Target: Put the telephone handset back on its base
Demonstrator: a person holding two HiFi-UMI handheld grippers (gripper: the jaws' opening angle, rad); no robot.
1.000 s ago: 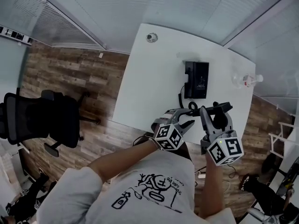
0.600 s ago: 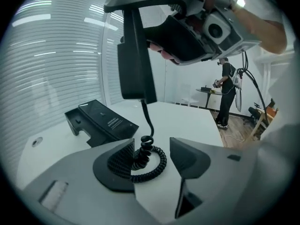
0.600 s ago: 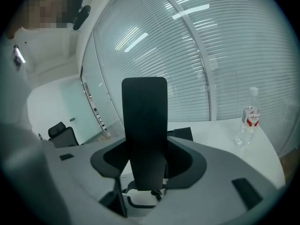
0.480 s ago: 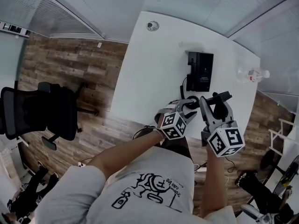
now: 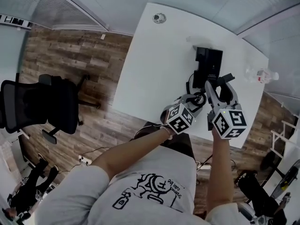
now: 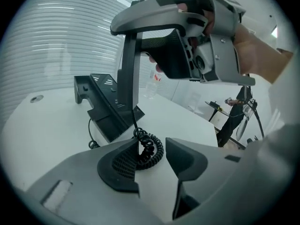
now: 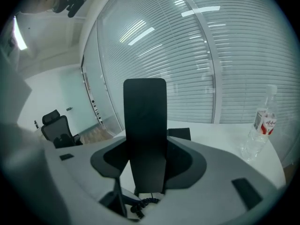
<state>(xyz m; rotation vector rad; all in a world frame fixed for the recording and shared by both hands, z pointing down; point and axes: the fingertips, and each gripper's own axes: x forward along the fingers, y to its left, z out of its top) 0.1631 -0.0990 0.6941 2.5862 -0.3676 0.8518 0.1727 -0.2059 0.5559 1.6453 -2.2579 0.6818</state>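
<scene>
Bright, even light; fisheye views.
Light strips glare on the blinds (image 7: 234, 55); handset (image 7: 144, 135) a black silhouette; corners dark and bent.

I record the handset (image 7: 144, 135) and the base (image 5: 209, 67) as smooth black plastic, matt except for a faint sheen on the base's top face. The coiled cord (image 6: 149, 148) before the base is black, ribbed and rubbery-looking. Under the base the table (image 5: 154, 64) is smooth satin white, the floor (image 5: 70, 55) left of the base is grained wood planking, and the bottle (image 7: 260, 128) right of the base is clear glossy plastic.

The handset (image 7: 144, 125) hides most of the base (image 7: 180, 134) behind it; right of the handset, the bottle's (image 7: 261, 125) label is unreadable.
</scene>
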